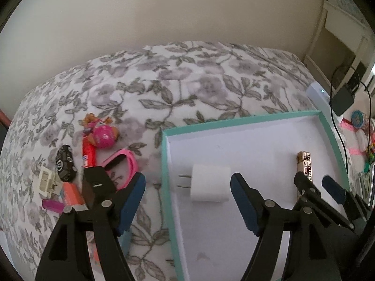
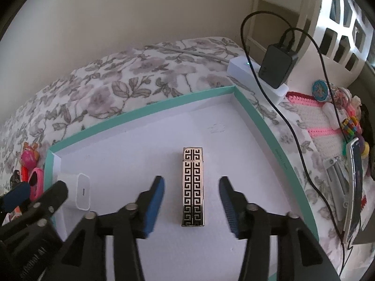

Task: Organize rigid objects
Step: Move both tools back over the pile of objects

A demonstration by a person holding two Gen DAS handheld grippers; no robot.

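Observation:
A teal-rimmed white box point(image 1: 164, 164) lies on the floral bedspread. In it lie a white plug charger point(image 1: 209, 182) and a gold patterned lighter point(image 1: 304, 164). My left gripper point(image 1: 187, 196) is open, its jaws either side of the charger, above the box's left rim. My right gripper point(image 2: 191, 201) is open around the lighter point(image 2: 192, 187), not touching it. The charger also shows in the right wrist view point(image 2: 76, 193). Left of the box lie a pink toy on a red dispenser point(image 1: 100, 135), a pink band point(image 1: 124, 164), a black toy car point(image 1: 65, 164) and small pieces.
A white power strip point(image 2: 253, 75) with a black adapter point(image 2: 277, 66) and cable lies right of the box. Beyond it a crocheted mat point(image 2: 314, 117) holds trinkets and a phone point(image 2: 355, 182). A wall stands behind the bed.

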